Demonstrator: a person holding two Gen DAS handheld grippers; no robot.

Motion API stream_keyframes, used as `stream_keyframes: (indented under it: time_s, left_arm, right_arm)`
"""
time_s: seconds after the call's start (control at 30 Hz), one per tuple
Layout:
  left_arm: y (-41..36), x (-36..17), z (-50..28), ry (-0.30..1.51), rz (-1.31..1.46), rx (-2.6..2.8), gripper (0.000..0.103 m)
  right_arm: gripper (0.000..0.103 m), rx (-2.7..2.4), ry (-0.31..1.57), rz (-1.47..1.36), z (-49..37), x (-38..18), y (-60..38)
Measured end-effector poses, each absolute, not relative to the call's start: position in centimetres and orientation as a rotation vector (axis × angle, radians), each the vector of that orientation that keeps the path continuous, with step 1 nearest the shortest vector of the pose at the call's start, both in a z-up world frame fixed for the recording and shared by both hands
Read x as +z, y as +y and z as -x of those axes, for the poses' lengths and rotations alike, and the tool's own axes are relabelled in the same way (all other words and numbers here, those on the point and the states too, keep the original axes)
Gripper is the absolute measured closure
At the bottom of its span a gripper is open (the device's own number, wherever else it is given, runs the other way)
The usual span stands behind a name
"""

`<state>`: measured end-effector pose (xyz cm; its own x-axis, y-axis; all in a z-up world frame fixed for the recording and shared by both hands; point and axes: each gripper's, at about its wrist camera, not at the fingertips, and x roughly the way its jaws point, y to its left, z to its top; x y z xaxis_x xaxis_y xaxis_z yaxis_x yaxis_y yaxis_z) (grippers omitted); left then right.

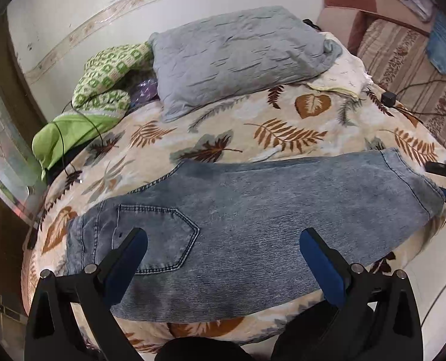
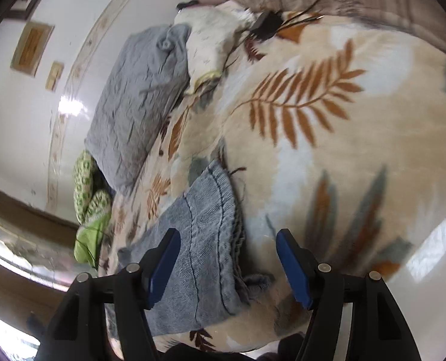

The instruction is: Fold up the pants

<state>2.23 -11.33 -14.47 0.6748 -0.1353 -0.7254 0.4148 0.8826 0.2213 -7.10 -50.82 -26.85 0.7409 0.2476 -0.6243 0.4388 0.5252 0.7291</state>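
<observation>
Faded blue denim pants (image 1: 253,210) lie folded lengthwise, flat; back pocket (image 1: 157,237) up

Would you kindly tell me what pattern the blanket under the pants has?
Cream blanket with brown fern fronds and grey leaves, clearest in the left wrist view.

The left wrist camera sat just behind its jaws and looked down and across the bed (image 1: 283,114), close above the pants (image 1: 253,210), with the grey pillow (image 1: 238,57) far at the back. The right wrist camera looked down from the leg end, tipped sideways, close over the hem. Both views shared the pants (image 2: 202,240), the bed (image 2: 343,150) and the pillow (image 2: 138,96).
</observation>
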Motion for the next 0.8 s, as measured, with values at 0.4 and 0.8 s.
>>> stream_keyframes:
  time_s: [0.4, 0.8]
  left_arm:
    - [-13.5, -14.8, -3.9, 0.805, -0.412, -0.345, 0.002]
    - [-11.1, -19.8, -9.9, 0.935, -0.441, -0.176, 0.002]
  right_arm:
    - [0.032, -0.003, 0.781, -1.043, 6.6, -27.2, -49.1]
    - [0.032, -0.045, 0.799, -1.044, 7.5, -26.8, -50.7]
